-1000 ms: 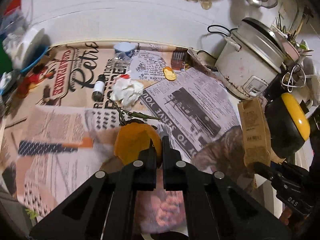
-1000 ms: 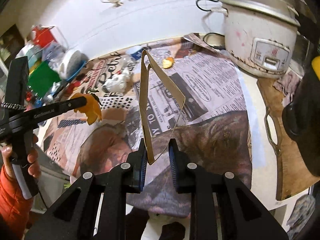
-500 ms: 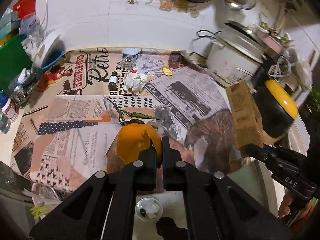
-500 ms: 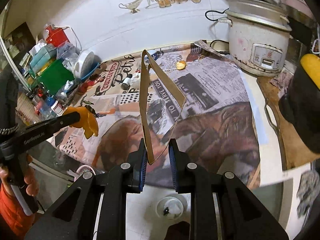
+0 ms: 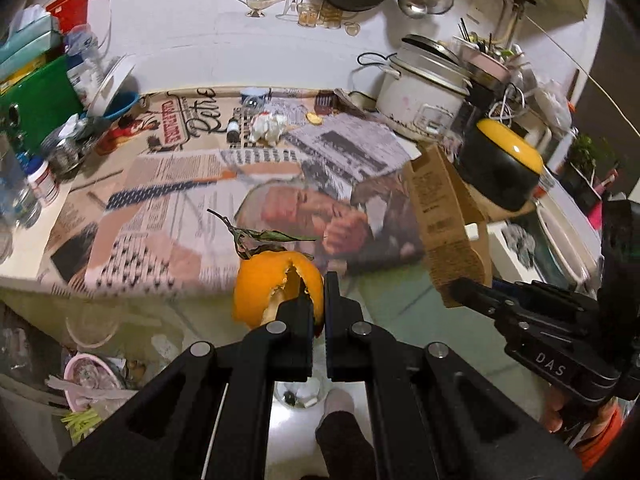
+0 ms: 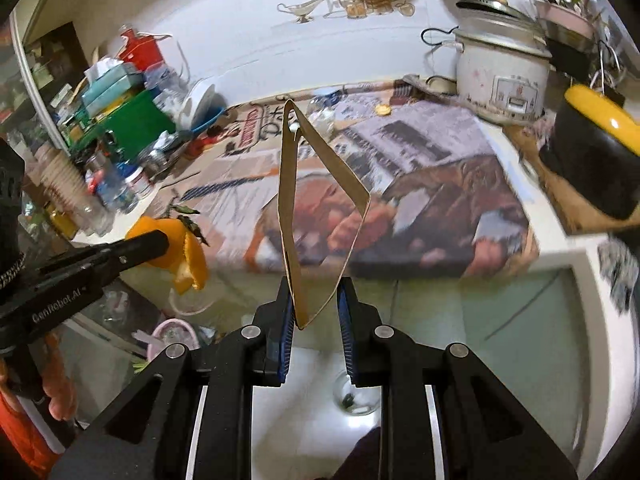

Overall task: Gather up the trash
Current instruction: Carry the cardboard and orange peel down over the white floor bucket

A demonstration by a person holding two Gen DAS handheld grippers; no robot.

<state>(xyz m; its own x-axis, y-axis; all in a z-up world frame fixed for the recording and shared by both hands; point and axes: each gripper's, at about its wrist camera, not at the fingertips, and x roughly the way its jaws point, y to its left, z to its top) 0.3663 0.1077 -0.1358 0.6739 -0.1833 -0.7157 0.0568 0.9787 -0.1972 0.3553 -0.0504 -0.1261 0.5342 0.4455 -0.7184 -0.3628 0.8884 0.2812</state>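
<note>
My left gripper (image 5: 318, 300) is shut on an orange peel (image 5: 272, 292) with a leafy stem, held in the air off the counter's front edge. It also shows in the right wrist view (image 6: 184, 248). My right gripper (image 6: 314, 312) is shut on a flattened brown cardboard box (image 6: 316, 200), held upright over the floor; the box also shows in the left wrist view (image 5: 448, 220). On the counter's newspaper-print cloth (image 5: 192, 208) lie a crumpled white tissue (image 5: 268, 128), a small dark bottle (image 5: 231, 135) and a small yellow scrap (image 5: 315, 119).
A white rice cooker (image 5: 424, 96) stands at the back right, a black-and-yellow pot (image 5: 504, 164) beside it. Containers and bottles (image 6: 120, 128) crowd the left end. A pink bin (image 5: 92, 376) and a glass bowl (image 6: 356, 396) sit on the floor below.
Both grippers have pulled back from the counter with their loads; the peel and the box now hang over the floor beyond the counter's front edge.
</note>
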